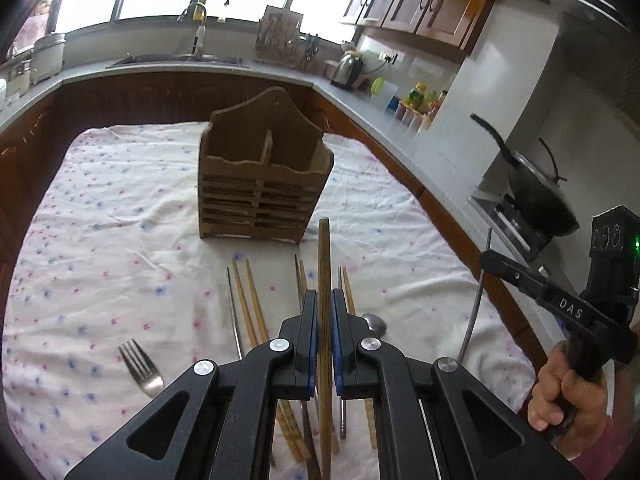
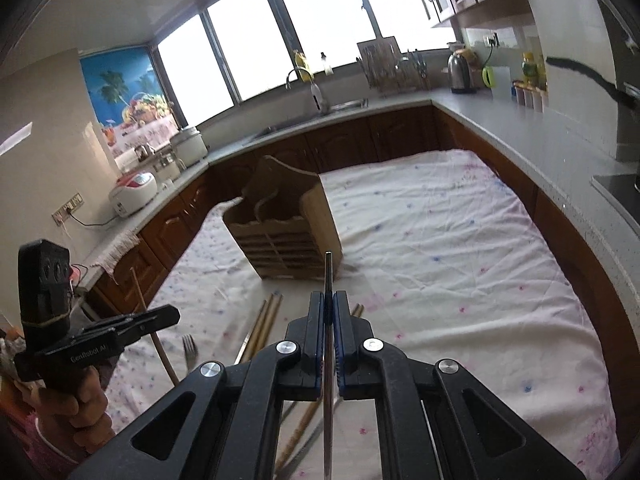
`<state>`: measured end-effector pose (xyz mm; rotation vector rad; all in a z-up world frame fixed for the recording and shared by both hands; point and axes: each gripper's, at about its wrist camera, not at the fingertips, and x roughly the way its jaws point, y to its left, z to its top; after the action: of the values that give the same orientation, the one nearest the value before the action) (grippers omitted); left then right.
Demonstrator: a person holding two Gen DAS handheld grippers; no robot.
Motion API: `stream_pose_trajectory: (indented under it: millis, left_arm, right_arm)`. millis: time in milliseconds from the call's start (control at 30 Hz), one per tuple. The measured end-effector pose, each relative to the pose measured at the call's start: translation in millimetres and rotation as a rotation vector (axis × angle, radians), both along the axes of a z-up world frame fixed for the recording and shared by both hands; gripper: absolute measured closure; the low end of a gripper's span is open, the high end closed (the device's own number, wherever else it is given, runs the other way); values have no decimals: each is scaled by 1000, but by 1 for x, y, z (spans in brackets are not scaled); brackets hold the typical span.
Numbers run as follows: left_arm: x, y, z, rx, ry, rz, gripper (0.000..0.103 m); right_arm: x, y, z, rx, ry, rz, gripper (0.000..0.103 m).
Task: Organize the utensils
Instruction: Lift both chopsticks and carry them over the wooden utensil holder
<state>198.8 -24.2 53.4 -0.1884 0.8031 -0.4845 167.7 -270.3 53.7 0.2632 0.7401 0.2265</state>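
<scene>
Left gripper (image 1: 324, 308) pinches a wooden stick (image 1: 324, 264); right gripper (image 2: 329, 312) pinches a metal rod (image 2: 328, 276). Both are lifted short of the holder (image 1: 264, 184). Recommend tipping each upright over a compartment before release.

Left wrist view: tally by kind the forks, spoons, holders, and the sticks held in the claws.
fork: 1
spoon: 1
wooden holder: 1
held sticks: 2 (wooden stick in the left claw, metal stick in the right claw)
Total: 5
</scene>
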Motion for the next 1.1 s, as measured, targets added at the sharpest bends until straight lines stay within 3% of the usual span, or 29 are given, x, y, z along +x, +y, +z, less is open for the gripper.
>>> stream_pose_trajectory:
  millis: [300,500,1100]
  left_arm:
    - [-26,30,28,-22,-71,29,99]
    - [-32,41,41,-33,-105,48,99]
    - [10,64,67,-68,-219,150,99]
  right_arm:
    - [-3,13,32,7,-91,19,99]
    - [3,15,38,21,-116,20,99]
    - [59,21,51,66,-212,-7,99]
